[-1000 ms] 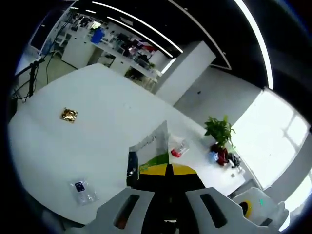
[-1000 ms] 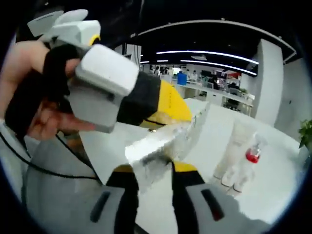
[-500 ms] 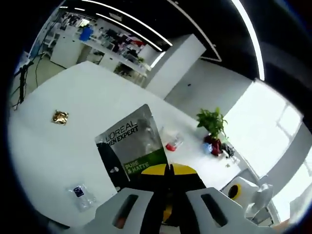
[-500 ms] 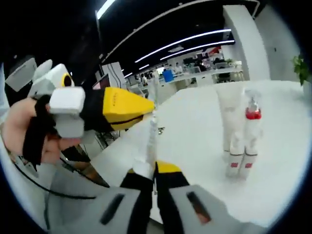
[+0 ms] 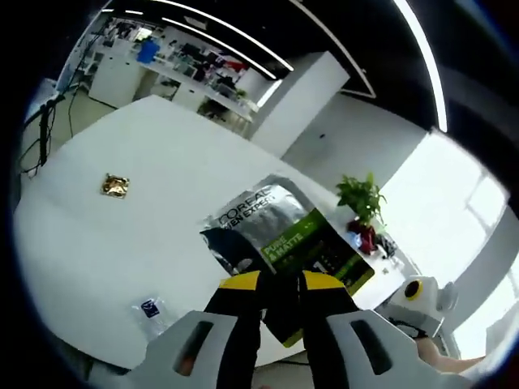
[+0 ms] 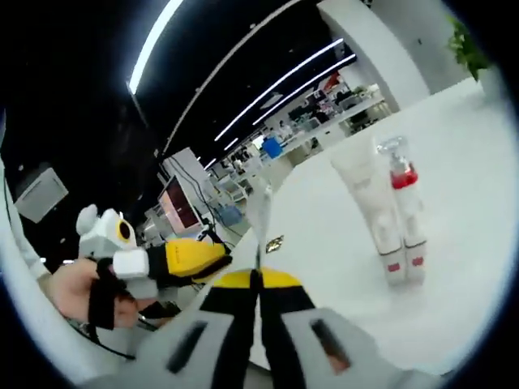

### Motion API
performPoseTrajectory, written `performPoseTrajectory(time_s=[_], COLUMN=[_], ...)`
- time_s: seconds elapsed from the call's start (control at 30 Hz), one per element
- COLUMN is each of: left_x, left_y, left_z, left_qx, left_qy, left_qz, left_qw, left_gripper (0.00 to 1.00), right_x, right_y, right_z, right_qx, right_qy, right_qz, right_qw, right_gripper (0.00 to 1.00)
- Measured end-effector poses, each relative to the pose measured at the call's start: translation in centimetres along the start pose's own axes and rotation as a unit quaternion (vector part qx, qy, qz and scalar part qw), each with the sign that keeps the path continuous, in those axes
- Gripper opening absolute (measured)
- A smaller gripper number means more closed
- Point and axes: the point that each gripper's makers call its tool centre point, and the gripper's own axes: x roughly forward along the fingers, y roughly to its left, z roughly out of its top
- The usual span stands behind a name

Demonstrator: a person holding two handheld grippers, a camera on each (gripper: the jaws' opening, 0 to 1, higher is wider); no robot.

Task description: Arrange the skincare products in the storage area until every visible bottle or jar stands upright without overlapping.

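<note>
A silver, black and green skincare sachet (image 5: 284, 235) hangs over the white table (image 5: 162, 162). My left gripper (image 5: 281, 285) is open, and the sachet's lower corner sits loosely between its yellow tips. In the right gripper view the same sachet (image 6: 259, 215) appears edge-on as a thin strip, with my right gripper (image 6: 255, 279) shut on its lower edge. The left gripper (image 6: 199, 258), held in a hand, points at the sachet from the left. A white tube (image 6: 365, 198) and a clear pump bottle with a red collar (image 6: 403, 203) stand upright side by side on the table.
A small gold packet (image 5: 115, 185) and a clear packet with a blue label (image 5: 154, 312) lie on the table's left part. A potted plant (image 5: 362, 201) with red and blue items beside it stands at the far edge. The right gripper's body (image 5: 422, 298) shows at lower right.
The left gripper's jaws have opened off the sachet, and the right gripper alone now holds it. The sachet has tilted to the right. Both cameras have shifted.
</note>
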Motion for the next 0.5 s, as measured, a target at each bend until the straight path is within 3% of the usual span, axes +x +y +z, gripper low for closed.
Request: performPoseTrajectory(time_s=[0.2, 0.27, 0.33, 0.4, 0.5], left_x=[-1.1, -1.3, -1.4, -1.3, -1.2], left_y=[1.4, 1.5, 1.4, 0.7, -0.4], left_z=[-0.4, -0.5, -0.3, 0.3, 1.0], left_qx=[-0.023, -0.030, -0.041, -0.070, -0.089], left_qy=[-0.009, -0.011, -0.021, -0.042, -0.059], left_qz=[0.020, 0.021, 0.020, 0.002, -0.030], left_qw=[0.9995, 0.9993, 0.9988, 0.9967, 0.9938], left_gripper=[0.28, 0.32, 0.41, 0.53, 0.59], right_x=[0.0, 0.1, 0.1, 0.2, 0.1], right_y=[1.3, 2.3, 3.0, 3.4, 4.2], right_z=[0.1, 0.2, 0.3, 0.4, 1.2], right_qx=[0.029, 0.045, 0.063, 0.077, 0.109], right_qy=[-0.006, -0.009, -0.013, -0.016, -0.032], right_qz=[0.028, 0.052, 0.067, 0.079, 0.105], right_qw=[0.9992, 0.9976, 0.9957, 0.9937, 0.9880], right_gripper=[0.01, 0.01, 0.01, 0.01, 0.01])
